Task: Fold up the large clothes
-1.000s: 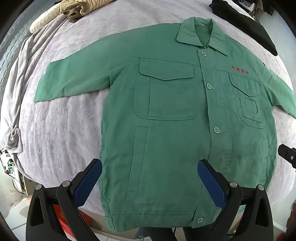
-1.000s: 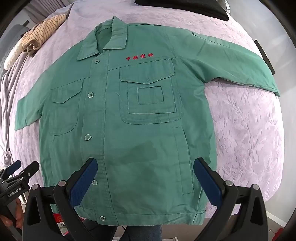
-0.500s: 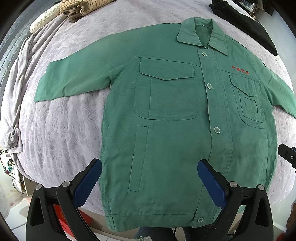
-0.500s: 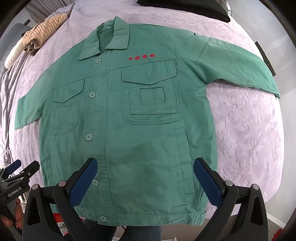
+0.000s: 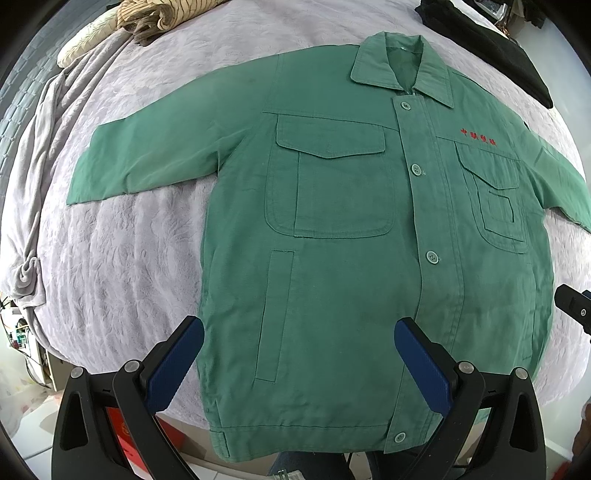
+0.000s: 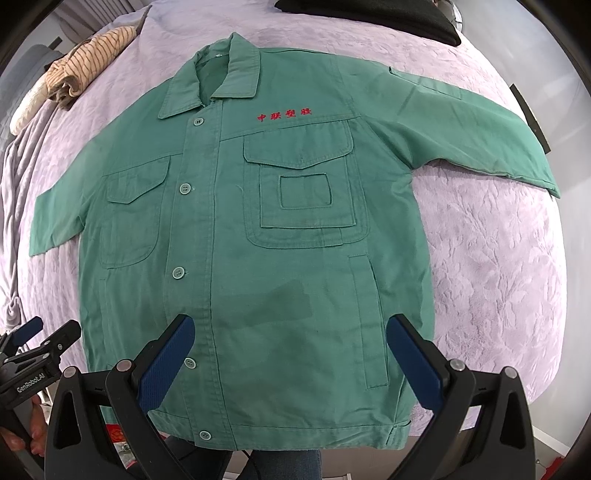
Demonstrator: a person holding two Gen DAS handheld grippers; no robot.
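Note:
A green work jacket point(image 5: 332, 258) point(image 6: 258, 240) lies flat and buttoned on the bed, front up, collar at the far side, both sleeves spread out sideways. Red embroidered characters point(image 6: 284, 114) sit on its chest. My left gripper point(image 5: 299, 343) hovers open above the lower hem, left of the button line, with nothing between its blue pads. Over the hem's right half my right gripper point(image 6: 290, 341) hangs open too, holding nothing. The right gripper's tip point(image 5: 572, 308) shows at the left wrist view's right edge. The left gripper's body point(image 6: 33, 350) appears at the lower left of the right wrist view.
The lilac quilted bedspread point(image 5: 122, 258) point(image 6: 498, 258) covers the bed. A striped beige garment point(image 6: 85, 59) point(image 5: 155, 14) and a grey blanket point(image 5: 33, 177) lie at the far left. A black garment point(image 6: 369, 14) point(image 5: 498, 48) lies at the far right. The bed's near edge runs under the hem.
Both views have crept slightly; the jacket sits a touch lower in the right wrist frame. Jacket and open grippers are otherwise the same.

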